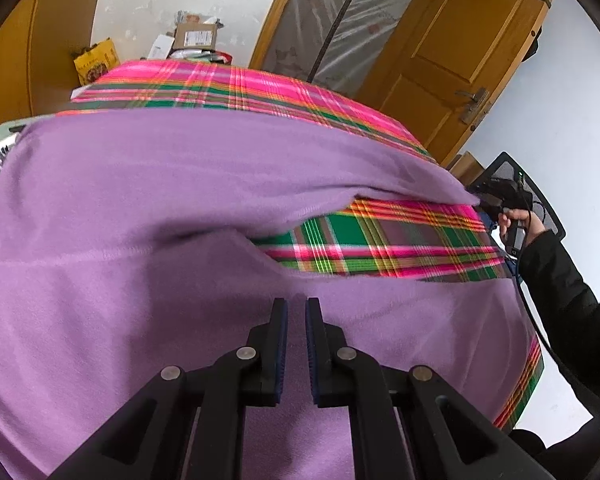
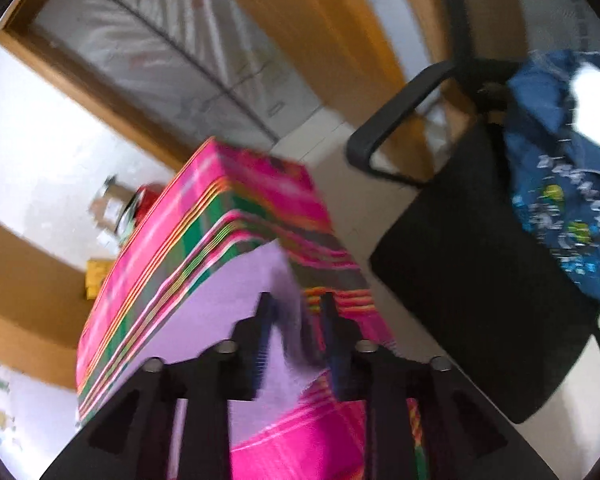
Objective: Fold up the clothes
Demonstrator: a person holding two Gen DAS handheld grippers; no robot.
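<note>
Your purple fleece garment [image 1: 148,184] lies spread over the plaid-covered table [image 1: 228,80], soft and limp, likely to sag and drag. Your left gripper [image 1: 296,308] hovers over it, jaws nearly together on nothing, while your right gripper [image 2: 296,308] stands parted around the garment's corner. Pinch hems or corners.

Lighting: bright, even, diffuse daylight; soft shadows only.
Left wrist view: sharp centre, slight blur at the right.
Right wrist view: heavy motion blur throughout.
Edges: strong fisheye curvature, dark vignette corners.
</note>
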